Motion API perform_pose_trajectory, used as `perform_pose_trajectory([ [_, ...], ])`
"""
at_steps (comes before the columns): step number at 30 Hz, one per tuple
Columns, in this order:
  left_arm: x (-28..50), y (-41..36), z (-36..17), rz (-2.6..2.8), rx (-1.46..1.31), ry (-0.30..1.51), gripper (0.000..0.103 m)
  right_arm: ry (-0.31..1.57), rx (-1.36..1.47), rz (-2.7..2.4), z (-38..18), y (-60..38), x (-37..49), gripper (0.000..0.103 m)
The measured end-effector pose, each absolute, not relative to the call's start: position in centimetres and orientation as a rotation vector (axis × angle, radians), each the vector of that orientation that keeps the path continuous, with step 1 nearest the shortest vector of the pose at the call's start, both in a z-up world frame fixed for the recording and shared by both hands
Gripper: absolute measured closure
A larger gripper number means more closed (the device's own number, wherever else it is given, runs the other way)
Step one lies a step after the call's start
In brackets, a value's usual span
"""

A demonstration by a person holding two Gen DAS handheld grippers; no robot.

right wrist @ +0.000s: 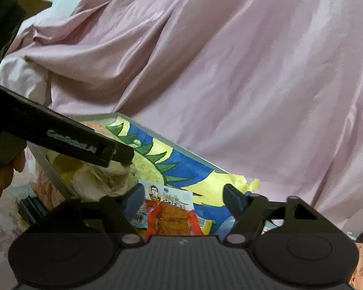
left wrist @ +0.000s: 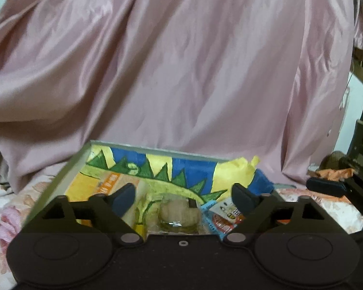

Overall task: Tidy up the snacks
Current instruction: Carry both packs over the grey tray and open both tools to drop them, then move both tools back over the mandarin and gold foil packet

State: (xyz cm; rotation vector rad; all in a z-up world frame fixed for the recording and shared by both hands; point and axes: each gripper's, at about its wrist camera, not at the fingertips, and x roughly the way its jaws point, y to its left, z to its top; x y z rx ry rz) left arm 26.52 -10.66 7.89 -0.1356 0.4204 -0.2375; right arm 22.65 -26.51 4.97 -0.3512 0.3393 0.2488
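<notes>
Tray (left wrist: 67,169) held two snacks: one clear-wrapped pastry (left wrist: 179,213) and one red-printed packet (right wrist: 168,211). Left tool (left wrist: 184,194) and right tool (right wrist: 184,197) both stood apart, gripping nothing.

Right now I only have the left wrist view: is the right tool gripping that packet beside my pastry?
Observer: No. The right tool is open; the packet lies between its fingers, and one finger is clear of it.
Operator: What's printed on the packet?
Observer: A small portrait logo at the top and a barcode by one edge.
Operator: How does my tool look from there?
Observer: One finger of the left tool sits over the pale wrapped pastry inside the tray; I can't tell whether it touches.
</notes>
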Motion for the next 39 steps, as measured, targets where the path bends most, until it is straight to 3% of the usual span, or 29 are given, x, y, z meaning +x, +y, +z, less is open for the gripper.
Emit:
perform_pose_trajectory([
  [2, 25.4, -10.2, 8.5, -0.224, -0.134, 0.400, 0.002, 0.333, -0.324, 0.243, 5.5, -26.8, 21.7, 0.015],
  [6, 22.7, -9.1, 9.3, -0.219, -0.127, 0.379, 0.001, 0.319, -0.255, 0.217, 6.4, -27.6, 19.3, 0.000],
  [24, 8.4, -3.9, 8.4, -0.150, -0.129, 0.412, 0.001, 0.322, -0.105, 0.185, 6.5, -25.7, 7.4, 0.000],
  [39, 0.1, -2.3, 7.1, -0.103, -0.094, 0.540, 0.001, 0.551, -0.141, 0.244, 5.4, -24.4, -0.4, 0.000],
])
